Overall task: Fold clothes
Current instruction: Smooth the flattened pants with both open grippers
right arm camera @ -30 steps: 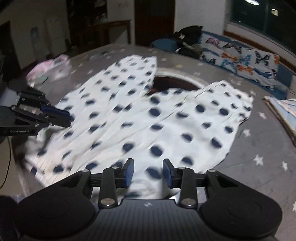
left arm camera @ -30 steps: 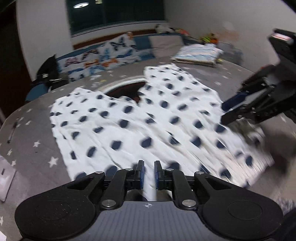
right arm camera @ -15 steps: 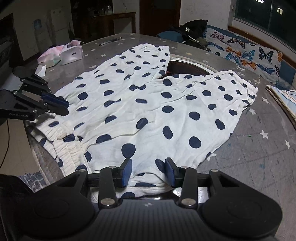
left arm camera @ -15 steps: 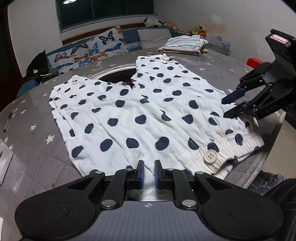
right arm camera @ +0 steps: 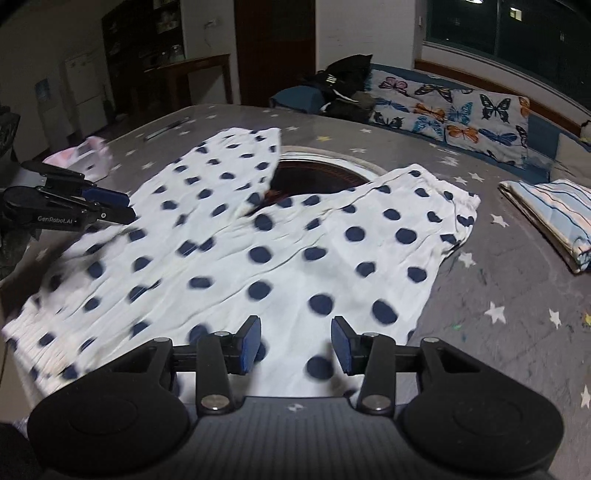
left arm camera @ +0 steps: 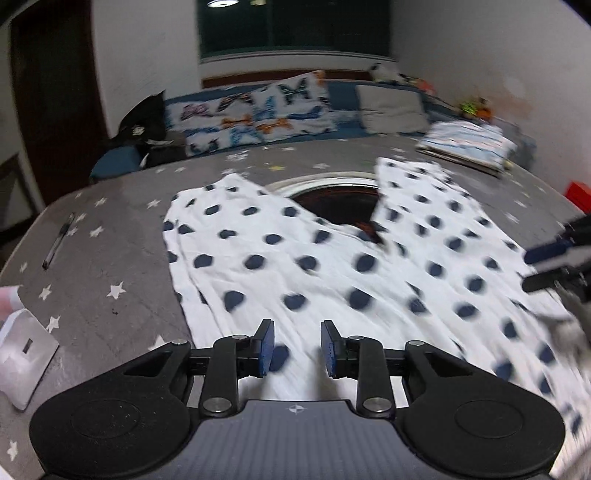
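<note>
On the round grey table (right arm camera: 517, 266), printed with white stars, I see the polka-dot trousers (right arm camera: 280, 240) spread flat, white with dark blue dots. Their two legs diverge around the dark circular recess (right arm camera: 317, 173) at the table centre, one leg on each side of it. My left gripper (left arm camera: 297, 349) is above the near edge of the trousers, jaws parted with a moderate gap and nothing between the blue pads. My right gripper (right arm camera: 295, 345) is likewise above the fabric edge, jaws set wide and empty. The waistband end is motion-blurred in both views.

Beyond the recess, a folded striped cloth (right arm camera: 554, 214) lies near the table rim, well apart from the trousers. A pen (left arm camera: 55, 245) rests on the table beside the left trouser leg. Behind the table stands a blue bench carrying a butterfly-print cushion (right arm camera: 450, 107), with a black bag (right arm camera: 343, 79) beside it. A dark window (left arm camera: 295, 27) is above the bench.
</note>
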`<state>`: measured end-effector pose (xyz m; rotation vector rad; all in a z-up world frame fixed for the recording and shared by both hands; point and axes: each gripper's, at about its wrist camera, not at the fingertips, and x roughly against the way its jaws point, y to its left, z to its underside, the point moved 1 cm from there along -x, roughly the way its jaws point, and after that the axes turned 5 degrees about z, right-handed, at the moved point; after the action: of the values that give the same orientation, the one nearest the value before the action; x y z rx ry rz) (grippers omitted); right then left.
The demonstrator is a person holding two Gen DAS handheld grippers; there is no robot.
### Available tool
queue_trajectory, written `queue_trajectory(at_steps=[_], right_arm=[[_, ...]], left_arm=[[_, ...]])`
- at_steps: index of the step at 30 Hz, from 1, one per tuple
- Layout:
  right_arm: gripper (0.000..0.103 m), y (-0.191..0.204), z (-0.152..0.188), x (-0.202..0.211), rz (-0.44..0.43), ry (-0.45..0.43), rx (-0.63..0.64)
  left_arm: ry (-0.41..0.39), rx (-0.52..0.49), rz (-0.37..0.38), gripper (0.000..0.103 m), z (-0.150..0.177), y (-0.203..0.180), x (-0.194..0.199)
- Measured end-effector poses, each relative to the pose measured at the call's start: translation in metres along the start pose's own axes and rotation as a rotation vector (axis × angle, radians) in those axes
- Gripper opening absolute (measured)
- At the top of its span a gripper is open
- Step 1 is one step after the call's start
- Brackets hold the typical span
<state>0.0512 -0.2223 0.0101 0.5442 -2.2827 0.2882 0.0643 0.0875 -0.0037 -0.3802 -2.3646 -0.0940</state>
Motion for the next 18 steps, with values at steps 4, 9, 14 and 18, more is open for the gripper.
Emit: queue_trajectory(at_steps=[4,9,14,18], right_arm=[[0.042,-0.013,-0.008,-0.008,0.017,-0.002,-0.013],[0.042,-0.028,-0.018,-0.018,0.037,-0.004,-0.03],[0.043,-0.044,-0.028,-0.028,0.058,-0.006,-0.046],[0.043,-0.057,-0.039,-0.041,0.073,-0.014,-0.066]], left_arm=[[0.029,0.035,-0.031,0.03,-0.001,0.016,-0.016],[0.039,0.036,-0.055,0.03,-0.004,0.028,-0.018],[0.017,0.045,-0.066,0.03,-0.022,0.031,-0.027],[-0.013,0.024,-0.076,0.03,-0.042,0.029,-0.042]])
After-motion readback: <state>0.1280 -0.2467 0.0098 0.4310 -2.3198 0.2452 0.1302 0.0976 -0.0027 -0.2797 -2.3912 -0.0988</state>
